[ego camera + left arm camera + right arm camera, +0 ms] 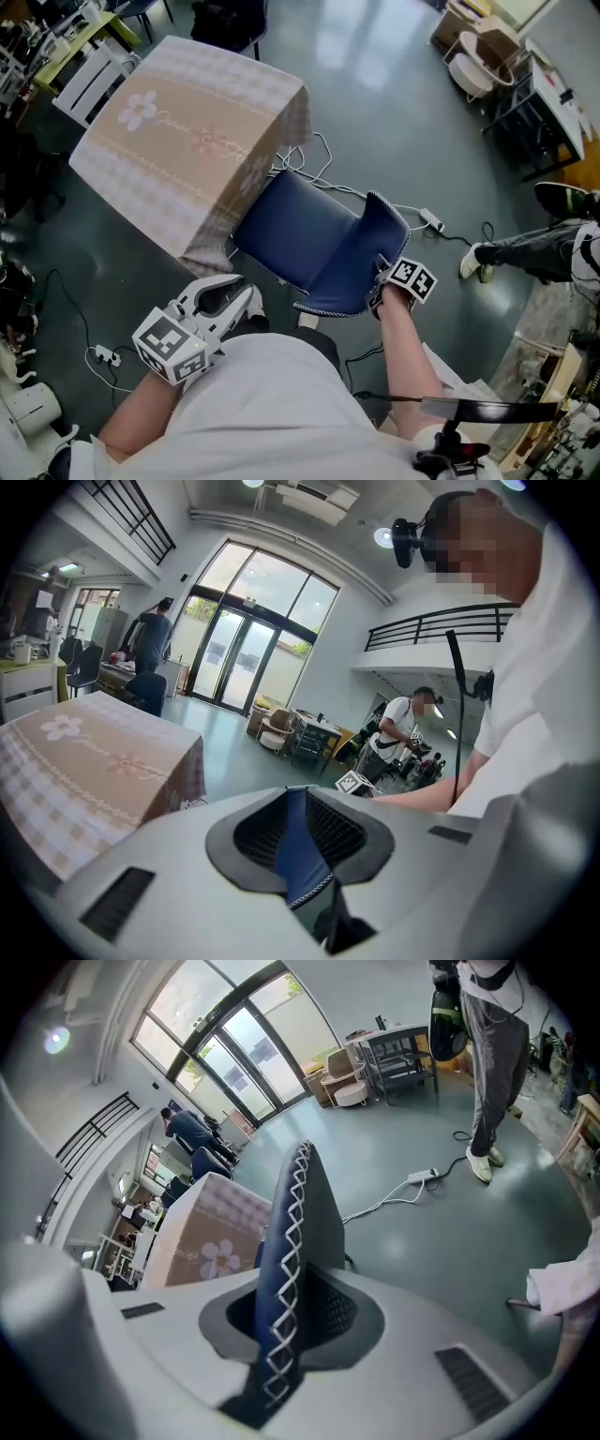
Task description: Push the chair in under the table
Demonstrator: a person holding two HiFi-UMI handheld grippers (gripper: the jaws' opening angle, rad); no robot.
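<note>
Left gripper [251,298] nips a blue hem and right gripper [286,1324] clamps the stitched back edge of padded navy fabric chair [309,239], which stands off the near corner of pink-checked cloth-draped table [187,131]. Likely light, cover soft; push at backrest.

Place: a big lab or workshop hall.
Floor [394,103]: bare, glossy grey-green, with a cable [384,1202] and a power strip [431,221] lying loose.
Walls: tall glass doors [246,663], with a railed gallery [441,625] above.
Edges: cluttered benches [555,94], with people [153,635] standing at them.
</note>
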